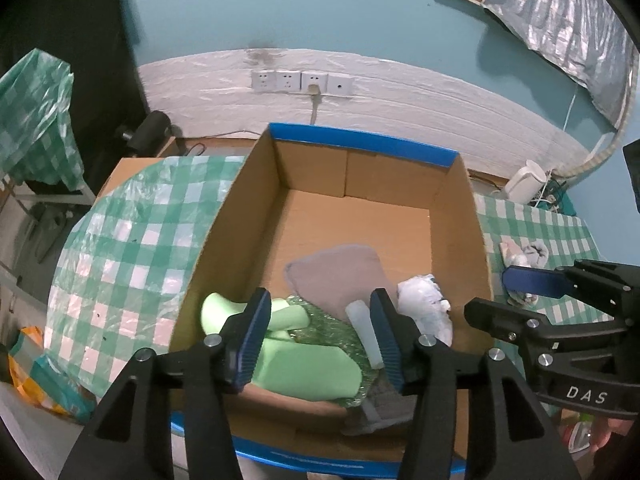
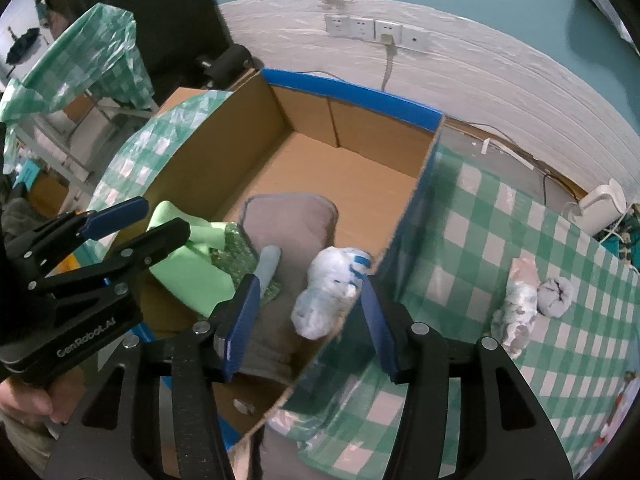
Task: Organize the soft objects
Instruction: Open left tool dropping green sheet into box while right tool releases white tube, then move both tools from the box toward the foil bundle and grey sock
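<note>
since both tools hang over the cardboard box (image 1: 240,216) with nothing in them, this reads as the moment of a drop.
left gripper (image 1: 320,334): fingers spread, nothing between the pads; it hovers above the green foam pieces (image 1: 304,364) and the pale foam tube (image 1: 364,332) at the box's near end.
right gripper (image 2: 308,316): fingers spread, gripping nothing; the white plastic-wrapped bundle (image 2: 328,292) lies below them inside the box, close against the right wall.
why there: the soft things sit piled at the near end, on and beside a grey cloth (image 1: 340,272), probably because that is the nearest reach; the far half of the floor is bare.
still to sort: a speckled white bundle (image 2: 516,304) and a grey rolled sock (image 2: 556,296) lie side by side on the desk (image 2: 500,216), right of the box.
in the way: the box's right wall stands between the right gripper and those two, so it must lift over the rim; the two tools sit close together and could knock.
beyond: wall sockets (image 1: 300,80) and a plugged cable, clear of the work.
</note>
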`<state>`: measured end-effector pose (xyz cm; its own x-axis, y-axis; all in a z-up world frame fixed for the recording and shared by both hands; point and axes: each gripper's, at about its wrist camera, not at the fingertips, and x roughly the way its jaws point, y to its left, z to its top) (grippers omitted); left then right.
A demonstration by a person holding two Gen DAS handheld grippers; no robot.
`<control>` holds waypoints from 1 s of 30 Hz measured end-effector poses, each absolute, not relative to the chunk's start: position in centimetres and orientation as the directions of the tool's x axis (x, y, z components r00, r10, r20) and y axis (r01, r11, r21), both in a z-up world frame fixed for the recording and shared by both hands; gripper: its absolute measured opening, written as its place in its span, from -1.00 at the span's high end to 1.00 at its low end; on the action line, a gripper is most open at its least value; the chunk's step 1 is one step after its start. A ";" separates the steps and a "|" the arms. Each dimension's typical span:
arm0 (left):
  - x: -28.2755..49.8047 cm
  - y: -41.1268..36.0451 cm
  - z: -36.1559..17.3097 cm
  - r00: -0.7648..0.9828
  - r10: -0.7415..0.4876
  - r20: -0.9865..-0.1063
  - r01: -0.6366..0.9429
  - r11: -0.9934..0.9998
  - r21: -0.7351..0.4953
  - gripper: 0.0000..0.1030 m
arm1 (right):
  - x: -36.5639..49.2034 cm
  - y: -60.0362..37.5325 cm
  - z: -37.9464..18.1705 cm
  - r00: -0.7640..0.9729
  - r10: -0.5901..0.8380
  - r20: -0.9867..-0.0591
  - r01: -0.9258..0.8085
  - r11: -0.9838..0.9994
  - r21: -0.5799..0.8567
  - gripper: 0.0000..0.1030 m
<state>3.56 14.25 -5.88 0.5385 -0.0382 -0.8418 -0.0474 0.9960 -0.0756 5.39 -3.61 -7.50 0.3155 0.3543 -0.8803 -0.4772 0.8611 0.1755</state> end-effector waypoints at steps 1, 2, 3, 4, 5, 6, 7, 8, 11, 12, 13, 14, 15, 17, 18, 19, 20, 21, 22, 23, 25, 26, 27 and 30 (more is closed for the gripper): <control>3.5 14.0 -5.8 0.541 -0.038 -0.840 -0.043 0.996 -0.073 -0.02 | 5.4 -3.9 -7.5 0.319 0.351 -0.880 -0.472 0.864 0.174 -0.05; 3.5 13.8 -5.8 0.542 -0.039 -0.839 -0.039 0.997 -0.071 -0.02 | 5.4 -4.2 -7.5 0.322 0.350 -0.880 -0.468 0.866 0.174 -0.07; 3.5 13.5 -5.7 0.543 -0.044 -0.839 -0.032 0.997 -0.073 -0.02 | 5.4 -4.6 -7.4 0.324 0.349 -0.879 -0.465 0.868 0.173 -0.08; 3.5 13.2 -5.7 0.544 -0.051 -0.838 -0.023 0.997 -0.075 -0.02 | 5.4 -4.9 -7.4 0.327 0.346 -0.879 -0.461 0.871 0.171 -0.11; 3.5 12.9 -5.6 0.546 -0.056 -0.836 -0.016 0.997 -0.077 -0.02 | 5.5 -5.2 -7.4 0.331 0.342 -0.880 -0.457 0.874 0.167 -0.13; 3.4 12.5 -5.5 0.549 -0.059 -0.834 -0.009 0.997 -0.077 -0.02 | 5.4 -5.6 -7.4 0.335 0.339 -0.879 -0.453 0.876 0.166 -0.13; 3.4 12.2 -5.4 0.550 -0.061 -0.833 -0.003 0.997 -0.076 -0.02 | 5.4 -6.0 -7.4 0.338 0.337 -0.878 -0.448 0.879 0.165 -0.13; 3.3 11.9 -5.4 0.550 -0.064 -0.832 0.002 0.997 -0.075 -0.02 | 5.4 -6.3 -7.4 0.341 0.336 -0.878 -0.444 0.881 0.165 -0.13; 3.2 11.0 -5.1 0.554 -0.070 -0.830 0.020 0.997 -0.070 -0.02 | 5.3 -7.5 -7.5 0.350 0.331 -0.876 -0.430 0.888 0.164 -0.14; 3.1 10.6 -5.1 0.554 -0.072 -0.829 0.027 0.997 -0.068 -0.02 | 5.3 -8.0 -7.5 0.353 0.328 -0.876 -0.424 0.891 0.163 -0.14; 3.1 10.3 -5.0 0.555 -0.074 -0.829 0.034 0.997 -0.066 -0.02 | 5.3 -8.4 -7.5 0.355 0.327 -0.876 -0.420 0.893 0.163 -0.14; 3.1 10.0 -5.0 0.556 -0.076 -0.828 0.042 0.997 -0.064 -0.03 | 5.2 -8.8 -7.6 0.356 0.325 -0.876 -0.415 0.895 0.163 -0.15; 3.0 9.7 -4.9 0.556 -0.078 -0.827 0.047 0.997 -0.062 -0.02 | 5.2 -9.2 -7.6 0.358 0.322 -0.876 -0.410 0.898 0.162 -0.16; 2.9 8.9 -4.8 0.557 -0.080 -0.827 0.060 0.997 -0.056 -0.03 | 5.1 -10.1 -7.8 0.363 0.313 -0.878 -0.395 0.905 0.160 -0.17; 2.9 8.5 -4.7 0.557 -0.082 -0.827 0.068 0.996 -0.053 -0.03 | 5.1 -10.6 -7.9 0.364 0.310 -0.878 -0.386 0.908 0.161 -0.17; 2.9 8.3 -4.6 0.557 -0.083 -0.827 0.073 0.996 -0.051 -0.03 | 5.1 -11.1 -7.9 0.365 0.308 -0.878 -0.379 0.911 0.162 -0.17; 2.8 7.8 -4.6 0.556 -0.085 -0.827 0.081 0.996 -0.048 -0.03 | 5.1 -11.5 -8.0 0.368 0.307 -0.878 -0.374 0.913 0.162 -0.17; 2.8 7.4 -4.5 0.556 -0.087 -0.827 0.090 0.995 -0.044 -0.03 | 5.0 -11.8 -7.9 0.370 0.306 -0.877 -0.371 0.914 0.163 -0.17; 2.7 7.0 -4.5 0.556 -0.088 -0.827 0.098 0.994 -0.041 -0.03 | 4.9 -12.1 -7.9 0.372 0.305 -0.876 -0.366 0.916 0.164 -0.17; 2.6 6.6 -4.5 0.555 -0.088 -0.827 0.104 0.994 -0.037 -0.03 | 4.9 -12.5 -7.9 0.375 0.304 -0.876 -0.361 0.918 0.165 -0.18; 2.6 5.8 -4.5 0.553 -0.088 -0.829 0.118 0.993 -0.027 -0.03 | 4.8 -13.1 -7.8 0.379 0.302 -0.875 -0.353 0.921 0.165 -0.18; 2.5 5.2 -4.5 0.551 -0.088 -0.830 0.130 0.991 -0.019 -0.03 | 4.8 -13.4 -7.8 0.381 0.301 -0.874 -0.351 0.922 0.165 -0.18; 2.5 5.0 -4.6 0.549 -0.089 -0.831 0.135 0.991 -0.018 -0.03 | 4.7 -13.7 -7.8 0.383 0.300 -0.874 -0.348 0.923 0.164 -0.18; 2.3 3.6 -4.6 0.546 -0.090 -0.833 0.157 0.988 -0.003 -0.03 | 4.6 -14.7 -7.9 0.390 0.295 -0.872 -0.337 0.927 0.163 -0.19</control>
